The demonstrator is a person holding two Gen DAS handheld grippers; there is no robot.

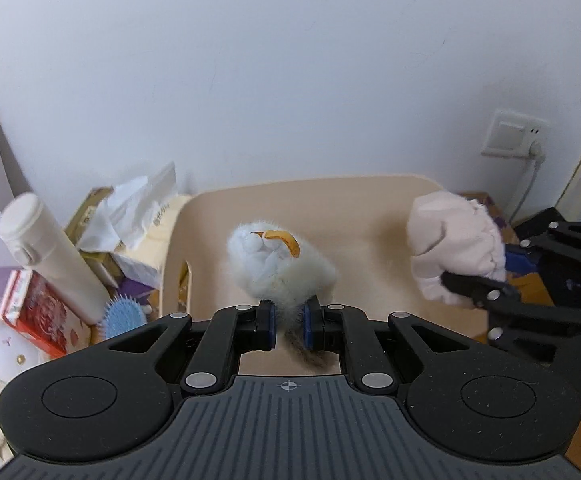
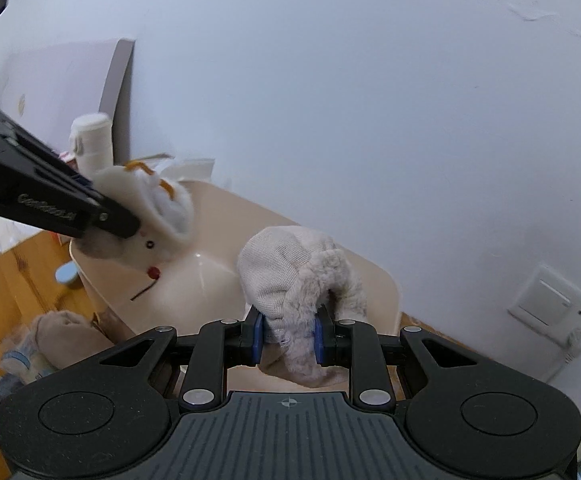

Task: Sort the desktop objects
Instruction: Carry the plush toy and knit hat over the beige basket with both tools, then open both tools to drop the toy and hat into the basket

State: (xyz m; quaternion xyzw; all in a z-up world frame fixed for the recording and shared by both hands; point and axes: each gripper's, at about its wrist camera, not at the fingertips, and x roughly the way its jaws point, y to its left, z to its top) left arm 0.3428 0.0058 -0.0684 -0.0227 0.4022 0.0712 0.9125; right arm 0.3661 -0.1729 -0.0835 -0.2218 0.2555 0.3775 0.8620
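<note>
My left gripper (image 1: 289, 324) is shut on a fluffy white plush slipper (image 1: 278, 264) with an orange loop, held above a beige plastic bin (image 1: 370, 208). The same slipper (image 2: 146, 216) shows at the left of the right wrist view, with a stitched face, in the left gripper (image 2: 102, 216). My right gripper (image 2: 288, 338) is shut on a beige knitted, fleece-lined slipper (image 2: 298, 280), also over the bin (image 2: 382, 280). In the left wrist view this slipper (image 1: 454, 248) hangs at the right in the right gripper (image 1: 486, 280).
Left of the bin stand a white bottle (image 1: 50, 252), a tissue pack (image 1: 130, 216), a red box (image 1: 38, 312), a blue hairbrush (image 1: 124, 316) and a white plush toy (image 1: 2, 352). A wall socket (image 1: 510, 136) with cable is at the right. A beige cloth lump (image 2: 62, 332) lies on the wooden desk.
</note>
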